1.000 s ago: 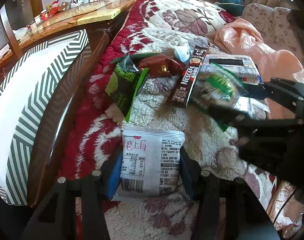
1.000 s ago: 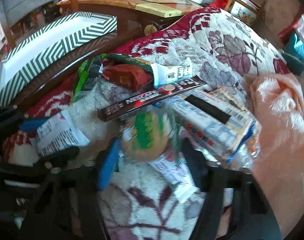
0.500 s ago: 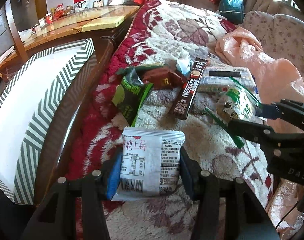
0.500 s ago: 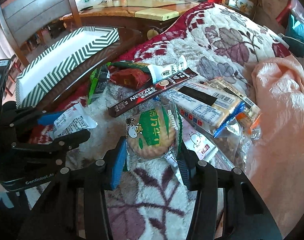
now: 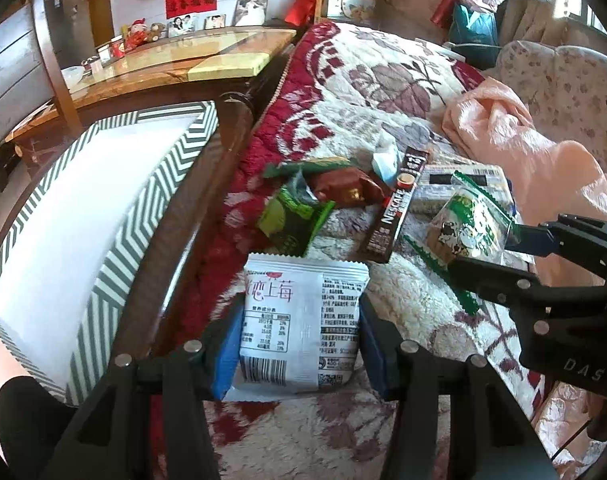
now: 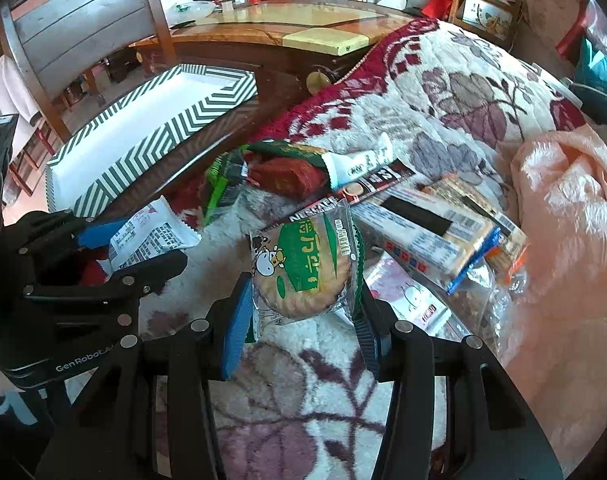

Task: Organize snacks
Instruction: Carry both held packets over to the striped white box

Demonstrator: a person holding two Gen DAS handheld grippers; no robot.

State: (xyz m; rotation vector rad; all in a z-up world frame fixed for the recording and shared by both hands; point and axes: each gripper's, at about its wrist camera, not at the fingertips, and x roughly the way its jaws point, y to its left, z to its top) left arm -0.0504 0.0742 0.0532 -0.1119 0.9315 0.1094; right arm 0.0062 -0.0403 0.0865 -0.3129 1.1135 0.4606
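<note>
Left gripper (image 5: 299,344) fingers clamped on white strawberry snack packet (image 5: 301,320); right gripper (image 6: 303,312) fingers clamped on green-labelled biscuit pack (image 6: 303,264). Nescafe stick (image 5: 399,208) beyond both, on floral blanket (image 5: 367,88)

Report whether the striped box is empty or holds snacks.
Empty as far as visible: the striped box shows only bare white floor; its near end is hidden.

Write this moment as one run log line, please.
left gripper: shut on white snack packet | right gripper: shut on green biscuit pack | striped tray: no snacks
</note>
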